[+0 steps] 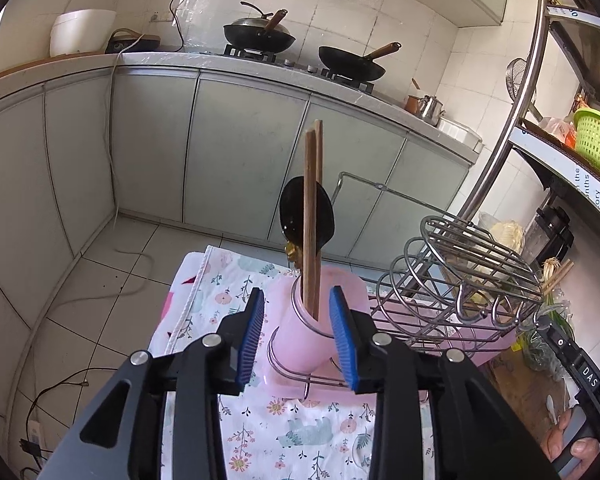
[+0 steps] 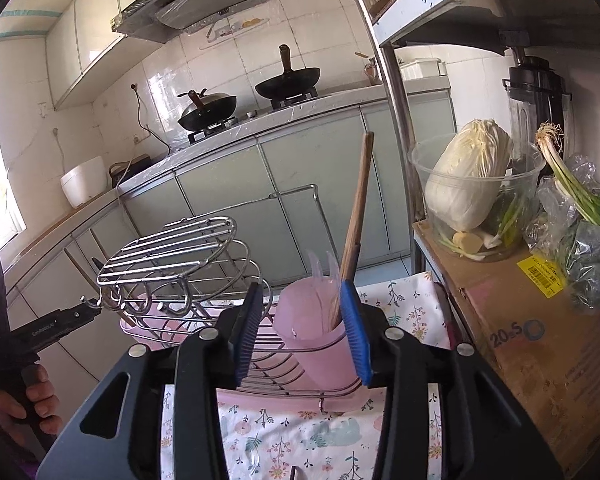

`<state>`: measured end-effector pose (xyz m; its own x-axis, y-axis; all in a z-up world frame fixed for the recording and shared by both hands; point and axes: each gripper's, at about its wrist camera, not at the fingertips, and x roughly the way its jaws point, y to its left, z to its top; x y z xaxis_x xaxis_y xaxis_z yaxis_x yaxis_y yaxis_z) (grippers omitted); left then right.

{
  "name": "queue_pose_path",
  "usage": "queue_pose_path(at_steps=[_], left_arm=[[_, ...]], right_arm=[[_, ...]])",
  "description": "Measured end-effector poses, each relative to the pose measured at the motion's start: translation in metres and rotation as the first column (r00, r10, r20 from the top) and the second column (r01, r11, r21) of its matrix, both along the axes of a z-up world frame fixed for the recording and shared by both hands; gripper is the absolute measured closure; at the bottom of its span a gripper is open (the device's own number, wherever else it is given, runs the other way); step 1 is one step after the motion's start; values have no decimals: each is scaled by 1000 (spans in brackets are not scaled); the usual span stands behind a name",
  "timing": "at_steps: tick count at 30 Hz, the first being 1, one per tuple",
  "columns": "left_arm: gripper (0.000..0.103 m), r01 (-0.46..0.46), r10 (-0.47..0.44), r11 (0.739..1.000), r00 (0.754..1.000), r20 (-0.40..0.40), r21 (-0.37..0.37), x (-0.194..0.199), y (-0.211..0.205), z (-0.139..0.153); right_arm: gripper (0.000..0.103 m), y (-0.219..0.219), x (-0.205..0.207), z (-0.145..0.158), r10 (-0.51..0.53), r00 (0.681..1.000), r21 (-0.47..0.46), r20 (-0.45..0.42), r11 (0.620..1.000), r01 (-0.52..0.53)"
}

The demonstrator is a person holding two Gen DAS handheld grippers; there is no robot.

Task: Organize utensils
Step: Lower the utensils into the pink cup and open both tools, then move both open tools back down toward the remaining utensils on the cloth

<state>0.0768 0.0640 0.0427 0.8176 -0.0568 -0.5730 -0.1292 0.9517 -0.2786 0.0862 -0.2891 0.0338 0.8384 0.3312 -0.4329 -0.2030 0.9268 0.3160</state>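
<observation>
Both tongs are spread wide, holding nothing: between the left tongs (image 1: 297,332) a pink cup (image 1: 320,320) holds upright chopsticks (image 1: 312,216); ahead of the right tongs (image 2: 300,328) stands the wire rack (image 2: 172,256).

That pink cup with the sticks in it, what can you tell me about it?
The pink cup looks like translucent plastic, open at the top and slightly tapered. It stands roughly upright in a wire ring at the end of the metal dish rack, which sits on a floral cloth. Inside it stand a pair of wooden chopsticks, a black spoon and some clear plastic utensils, all sticking out above the rim. Both tools are open, one on each side of the cup; I cannot tell whether either touches it.
</observation>
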Motion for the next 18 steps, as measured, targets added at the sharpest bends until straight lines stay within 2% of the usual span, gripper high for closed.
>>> queue_pose_path(at_steps=[8,18], left_arm=[[70,17,-17,1000,1000,-22,-9,-11,-3,-9],[70,50,-52,998,997,-59,-33,-24,-10,-23]], right_arm=[[62,-1,-15,-10,22,999,39,-25,999,-21],[61,-3,-31,-35,32,995,63,-99,998,-26]])
